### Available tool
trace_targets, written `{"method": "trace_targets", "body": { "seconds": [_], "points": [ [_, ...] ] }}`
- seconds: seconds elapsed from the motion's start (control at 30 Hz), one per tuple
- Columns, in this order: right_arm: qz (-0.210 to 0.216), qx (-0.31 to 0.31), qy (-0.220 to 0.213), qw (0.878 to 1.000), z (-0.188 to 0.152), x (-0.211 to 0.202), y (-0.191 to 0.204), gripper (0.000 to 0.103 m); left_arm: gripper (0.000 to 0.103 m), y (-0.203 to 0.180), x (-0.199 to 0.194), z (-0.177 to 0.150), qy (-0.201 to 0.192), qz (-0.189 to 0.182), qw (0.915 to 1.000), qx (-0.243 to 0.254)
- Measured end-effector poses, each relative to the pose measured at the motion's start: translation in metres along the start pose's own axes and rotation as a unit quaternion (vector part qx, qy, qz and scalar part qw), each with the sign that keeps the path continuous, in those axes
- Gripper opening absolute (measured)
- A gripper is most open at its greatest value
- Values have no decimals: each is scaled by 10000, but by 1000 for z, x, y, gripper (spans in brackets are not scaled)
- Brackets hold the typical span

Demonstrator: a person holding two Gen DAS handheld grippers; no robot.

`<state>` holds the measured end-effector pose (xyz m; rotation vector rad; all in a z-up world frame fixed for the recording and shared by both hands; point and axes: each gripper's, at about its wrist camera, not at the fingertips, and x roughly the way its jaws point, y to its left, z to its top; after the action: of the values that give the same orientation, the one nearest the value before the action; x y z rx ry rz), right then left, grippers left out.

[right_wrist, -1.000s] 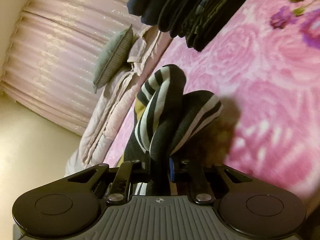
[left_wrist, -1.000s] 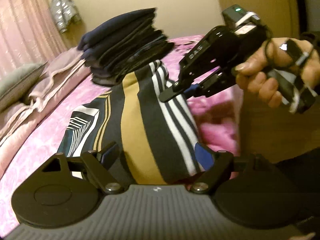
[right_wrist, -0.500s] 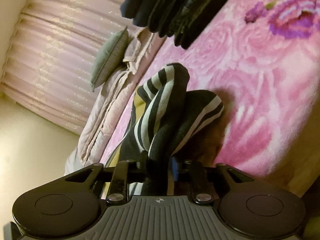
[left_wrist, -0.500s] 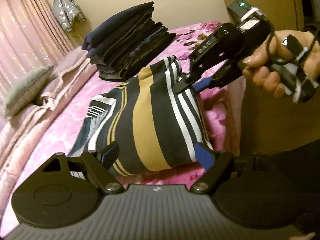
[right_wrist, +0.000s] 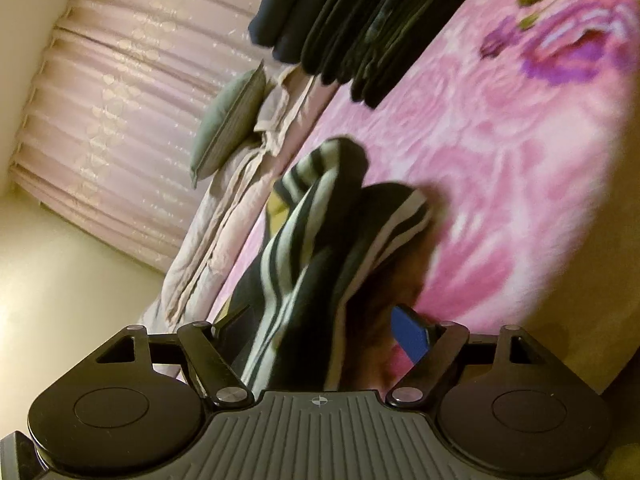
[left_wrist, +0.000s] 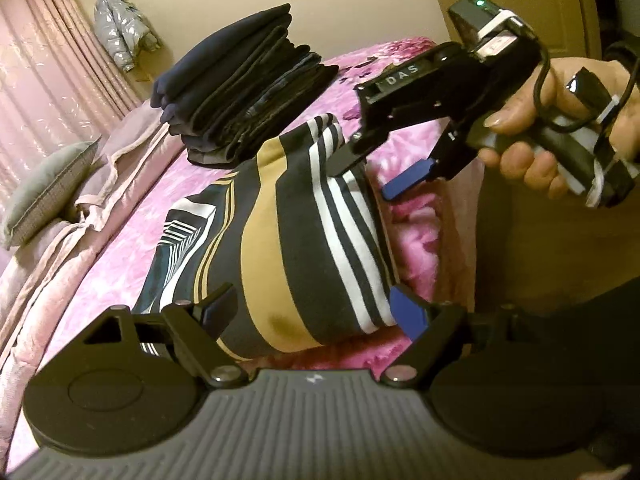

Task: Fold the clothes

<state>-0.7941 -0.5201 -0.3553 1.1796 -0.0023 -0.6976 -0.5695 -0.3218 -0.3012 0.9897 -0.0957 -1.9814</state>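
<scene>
A folded garment with navy, white and tan stripes point(left_wrist: 280, 232) lies humped on the pink floral bedspread point(left_wrist: 120, 248). My left gripper point(left_wrist: 316, 308) is open at its near end, one finger on each side of the cloth. My right gripper point(left_wrist: 366, 180), held by a person's hand point(left_wrist: 560, 128), stands open at the garment's far right corner, its black finger against the cloth and its blue pad clear of it. In the right wrist view the striped garment point(right_wrist: 316, 216) bunches up between the spread fingers of my right gripper point(right_wrist: 320, 328).
A stack of dark folded clothes point(left_wrist: 244, 92) sits further back on the bed, also seen as the dark stack point(right_wrist: 360, 20). A grey pillow point(left_wrist: 44, 192) and a pale quilt lie at the left by pink curtains. The bed's edge drops off on the right.
My right gripper was shut on the striped garment and has opened, letting it go. The garment has settled lower on the bed. My left gripper stayed open.
</scene>
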Motion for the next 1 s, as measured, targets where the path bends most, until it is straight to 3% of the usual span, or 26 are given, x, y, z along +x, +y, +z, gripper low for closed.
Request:
{"method": "trace_targets", "body": {
  "seconds": [0.03,0.27,0.4,0.47,0.5,0.53,0.57,0.77,0.9,0.97,1.0],
  "points": [
    [-8,15,6,10000,0,3,2,92,81,2,0,-1,-13,-11,10000,-4],
    [-178,46,30,9998,8,15,0,92,82,-2,-3,5,-266,173,9995,87],
    [-292,-107,48,9995,11,23,6,92,83,-35,4,12,-240,425,9967,643],
    [-247,-164,96,9995,14,24,11,46,83,-55,11,15,-154,619,9929,1001],
    [-227,-131,145,9996,15,24,12,44,84,-63,15,16,-104,738,9911,1103],
    [-207,-98,195,9995,17,24,14,32,84,-69,19,18,-53,838,9896,1168],
    [-187,-65,245,9995,19,24,16,26,84,-75,24,21,-1,939,9880,1228],
    [-65,132,544,9984,31,23,27,22,88,-98,57,38,163,1736,9731,1504],
    [16,281,721,9970,34,21,37,22,88,-111,84,46,413,2367,9534,1825],
    [84,341,767,9964,33,19,42,21,86,-113,95,48,580,2493,9459,1994],
    [117,347,786,9962,32,17,44,21,79,-114,99,48,694,2576,9418,2047]
  ]
}}
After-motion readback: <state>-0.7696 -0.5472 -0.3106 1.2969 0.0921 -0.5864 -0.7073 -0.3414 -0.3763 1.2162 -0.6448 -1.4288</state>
